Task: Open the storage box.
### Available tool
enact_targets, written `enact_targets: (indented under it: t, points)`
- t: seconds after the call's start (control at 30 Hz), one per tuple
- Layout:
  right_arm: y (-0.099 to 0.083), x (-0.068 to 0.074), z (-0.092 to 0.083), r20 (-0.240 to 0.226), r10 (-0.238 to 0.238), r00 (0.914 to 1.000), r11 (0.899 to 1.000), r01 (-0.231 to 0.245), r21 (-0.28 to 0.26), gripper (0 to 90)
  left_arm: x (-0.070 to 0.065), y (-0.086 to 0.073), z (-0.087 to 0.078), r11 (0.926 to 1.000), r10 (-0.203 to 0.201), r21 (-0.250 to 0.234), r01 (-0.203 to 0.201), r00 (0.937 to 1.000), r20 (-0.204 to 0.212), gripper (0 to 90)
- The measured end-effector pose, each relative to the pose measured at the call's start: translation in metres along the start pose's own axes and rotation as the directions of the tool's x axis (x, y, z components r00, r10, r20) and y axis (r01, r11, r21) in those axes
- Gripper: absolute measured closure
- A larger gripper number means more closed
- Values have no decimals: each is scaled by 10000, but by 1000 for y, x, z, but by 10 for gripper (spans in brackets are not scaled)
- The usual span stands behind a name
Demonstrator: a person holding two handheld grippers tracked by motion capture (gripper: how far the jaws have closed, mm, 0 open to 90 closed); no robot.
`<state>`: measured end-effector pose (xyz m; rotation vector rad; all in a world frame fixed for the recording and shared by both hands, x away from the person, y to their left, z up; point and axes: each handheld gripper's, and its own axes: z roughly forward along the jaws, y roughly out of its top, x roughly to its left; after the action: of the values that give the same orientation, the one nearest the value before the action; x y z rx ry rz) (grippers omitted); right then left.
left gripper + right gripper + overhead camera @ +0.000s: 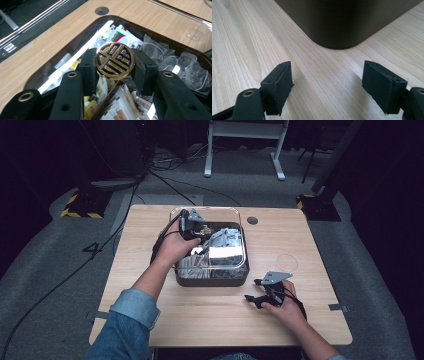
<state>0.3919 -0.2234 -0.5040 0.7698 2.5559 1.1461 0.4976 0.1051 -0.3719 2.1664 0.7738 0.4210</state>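
A round gold and black knob (115, 60) sits squeezed between the two pads of my left gripper (115, 62), which is shut on it. It seems to belong to a clear lid (235, 215) that hangs over a dark brown box (210, 281). From the high view, my left gripper (197, 230) is above the box's far left part. Inside the box are mesh tea bags (175, 62) and paper sachets (125, 100). My right gripper (252, 290) rests on the table by the box's near right corner (342, 22), jaws open and nothing between them (327, 75).
A clear round disc (287, 262) lies on the wooden table (210, 325) right of the box. A cable hole (252, 220) is near the far edge. Bare wood stretches along the front. Beyond the table stand a white frame and black stands on grey floor.
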Motion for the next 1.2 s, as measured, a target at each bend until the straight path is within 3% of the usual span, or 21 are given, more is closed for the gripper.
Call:
enact_targets:
  t: [0.3, 0.6, 0.83, 1.03, 1.2]
  points:
    - [0, 0, 0, 2, -2, 10000, 10000, 2, -3, 242, 20, -14, -31, 9996, -275, -48, 273, 9992, -292, 585]
    - [0, 0, 0, 0, 0, 10000, 10000, 0, -2, 242, 46, -41, -67, 9985, -548, -57, 545, 9957, -751, 585]
    - [0, 0, 0, 3, -1, 10000, 10000, 1, -4, 242, 67, -62, -92, 9968, -804, -86, 799, 9885, -1281, 585]
    - [0, 1, 0, 43, -16, 10000, 10000, 16, -11, 246, 81, -79, -111, 9925, -1217, -273, 1189, 9813, -1489, 584]
    - [0, 1, 0, 57, -3, 10000, 10000, 3, -12, 246, 89, -93, -122, 9913, -1316, -141, 1312, 9760, -1734, 584]
